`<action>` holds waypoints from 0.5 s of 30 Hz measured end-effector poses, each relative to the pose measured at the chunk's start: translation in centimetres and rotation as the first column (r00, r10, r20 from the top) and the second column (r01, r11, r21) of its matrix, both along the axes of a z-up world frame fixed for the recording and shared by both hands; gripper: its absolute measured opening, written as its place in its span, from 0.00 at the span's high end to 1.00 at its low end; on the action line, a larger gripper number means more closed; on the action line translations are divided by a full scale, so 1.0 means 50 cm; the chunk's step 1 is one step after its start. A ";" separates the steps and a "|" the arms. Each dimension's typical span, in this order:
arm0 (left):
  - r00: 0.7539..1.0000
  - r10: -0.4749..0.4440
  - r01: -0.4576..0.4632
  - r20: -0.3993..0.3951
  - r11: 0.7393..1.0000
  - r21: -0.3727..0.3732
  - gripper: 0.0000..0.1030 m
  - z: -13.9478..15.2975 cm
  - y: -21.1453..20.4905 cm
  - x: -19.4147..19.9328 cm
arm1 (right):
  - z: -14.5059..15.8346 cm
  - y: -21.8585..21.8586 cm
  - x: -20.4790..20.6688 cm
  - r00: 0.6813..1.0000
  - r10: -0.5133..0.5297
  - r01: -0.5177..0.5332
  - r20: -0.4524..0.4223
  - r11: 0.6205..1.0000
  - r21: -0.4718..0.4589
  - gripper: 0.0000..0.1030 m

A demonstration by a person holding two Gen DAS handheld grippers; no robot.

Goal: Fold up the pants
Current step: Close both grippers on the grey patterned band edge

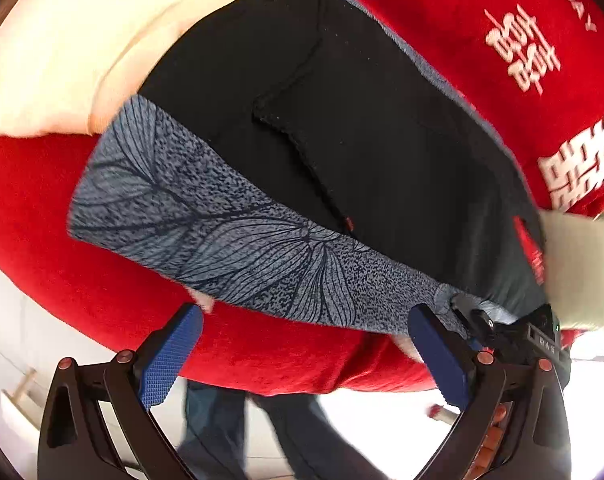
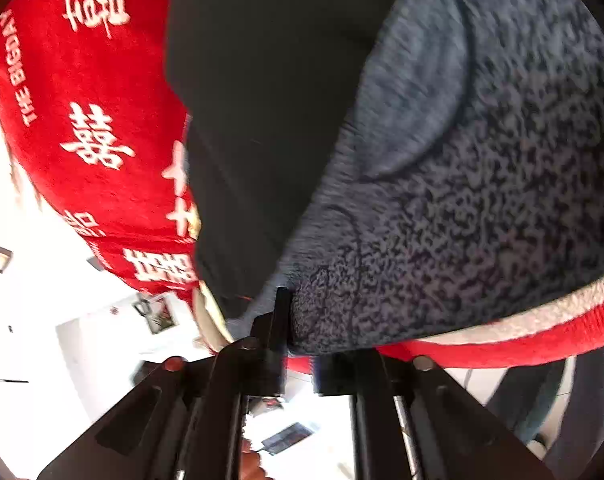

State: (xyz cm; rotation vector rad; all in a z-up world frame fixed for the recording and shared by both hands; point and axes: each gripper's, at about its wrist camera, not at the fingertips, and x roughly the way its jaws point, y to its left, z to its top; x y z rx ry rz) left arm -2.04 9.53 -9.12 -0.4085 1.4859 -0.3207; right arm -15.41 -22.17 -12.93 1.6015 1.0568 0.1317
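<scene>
The place looks like a home, probably a bedroom: a plush red blanket printed with white double-happiness characters covers a bed-like surface, a cream pillow lies on it, and white walls with a small framed picture stand behind.

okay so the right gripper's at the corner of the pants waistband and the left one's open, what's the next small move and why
Probably bring the open left gripper forward onto the near edge of the patterned waistband and close it. The right gripper looks shut on the waistband's other corner, while the left jaws stand wide with no cloth between them. Lifting the pants off the red blanket evenly likely needs both corners.
</scene>
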 end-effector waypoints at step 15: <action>0.997 0.057 -0.053 0.048 0.995 -0.080 0.79 0.096 -0.007 0.082 | 0.142 -0.024 0.085 0.988 0.154 -0.147 0.034 0.979 -0.144 0.92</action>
